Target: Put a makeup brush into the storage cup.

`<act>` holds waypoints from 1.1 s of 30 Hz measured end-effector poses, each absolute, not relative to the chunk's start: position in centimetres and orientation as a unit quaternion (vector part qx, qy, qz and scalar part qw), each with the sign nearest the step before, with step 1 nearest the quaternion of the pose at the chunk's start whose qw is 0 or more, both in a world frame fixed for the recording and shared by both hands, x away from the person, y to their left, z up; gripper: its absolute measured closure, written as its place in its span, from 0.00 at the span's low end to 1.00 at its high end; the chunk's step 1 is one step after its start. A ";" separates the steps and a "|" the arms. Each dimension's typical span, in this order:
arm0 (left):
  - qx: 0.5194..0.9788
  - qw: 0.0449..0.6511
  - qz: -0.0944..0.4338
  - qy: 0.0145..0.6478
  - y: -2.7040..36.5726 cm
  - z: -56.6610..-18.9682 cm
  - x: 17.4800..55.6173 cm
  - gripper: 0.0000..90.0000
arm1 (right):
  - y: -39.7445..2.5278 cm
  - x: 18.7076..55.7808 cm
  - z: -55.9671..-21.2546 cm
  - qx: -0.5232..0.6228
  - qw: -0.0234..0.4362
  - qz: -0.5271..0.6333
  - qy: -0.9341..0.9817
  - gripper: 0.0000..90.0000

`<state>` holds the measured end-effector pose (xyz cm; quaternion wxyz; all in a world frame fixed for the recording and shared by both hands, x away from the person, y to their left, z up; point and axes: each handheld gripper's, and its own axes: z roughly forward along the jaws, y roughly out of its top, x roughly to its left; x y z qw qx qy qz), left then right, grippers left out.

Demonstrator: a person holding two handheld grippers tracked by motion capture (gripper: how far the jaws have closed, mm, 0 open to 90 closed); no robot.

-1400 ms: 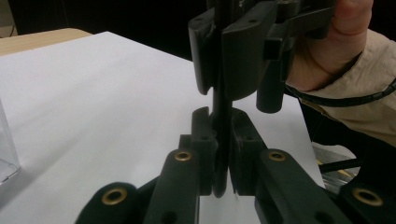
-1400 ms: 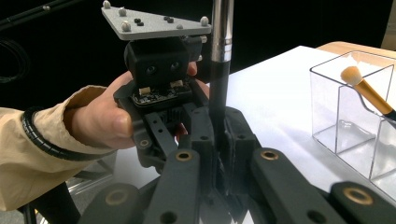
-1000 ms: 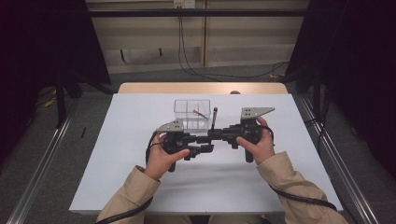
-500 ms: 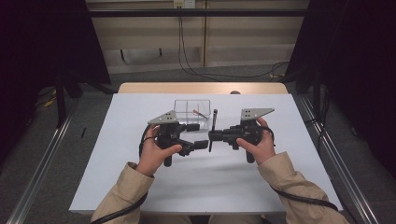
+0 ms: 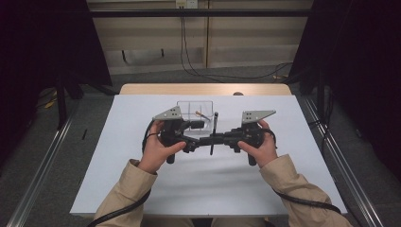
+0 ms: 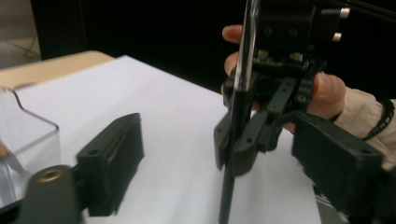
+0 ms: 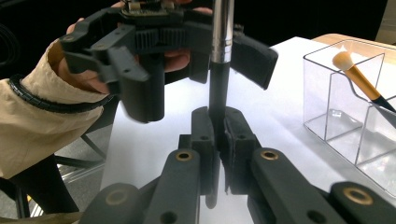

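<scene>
A black makeup brush (image 5: 213,128) with a silver ferrule (image 7: 222,28) stands upright above the white table. My right gripper (image 5: 215,138) is shut on its black handle (image 7: 218,93), and the jaws pinch it in the right gripper view (image 7: 217,135). My left gripper (image 5: 196,135) faces it from the left and is open. In the left gripper view its two jaws (image 6: 223,154) stand wide on either side of the brush (image 6: 229,196) without touching it. A clear divided box (image 5: 189,106) sits just beyond, holding an orange-handled brush (image 7: 360,80).
White sheet (image 5: 118,161) covers the table, with a wooden strip (image 5: 203,89) at its far edge. The clear box (image 6: 28,135) stands close to my left gripper's left jaw. Metal rails (image 5: 42,165) run along both sides of the table.
My left gripper has drawn a little to the left and towards the box, away from the right gripper. The right gripper has kept the brush upright in the same place.
</scene>
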<state>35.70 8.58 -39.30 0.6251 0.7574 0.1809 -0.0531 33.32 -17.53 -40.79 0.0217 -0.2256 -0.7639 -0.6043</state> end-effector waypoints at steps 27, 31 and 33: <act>0.751 0.638 -0.068 0.156 7.6 -38.8 35.8 0.92 | -17.2 33.2 -40.9 -0.222 0.019 -0.599 -0.769 0.94; 0.753 0.637 -0.063 0.154 7.5 -38.7 35.7 0.93 | -17.4 33.1 -41.0 -0.223 0.021 -0.601 -0.767 0.94; 0.752 0.638 -0.060 0.155 7.4 -38.7 35.6 0.93 | -17.4 33.0 -40.9 -0.224 0.019 -0.603 -0.766 0.94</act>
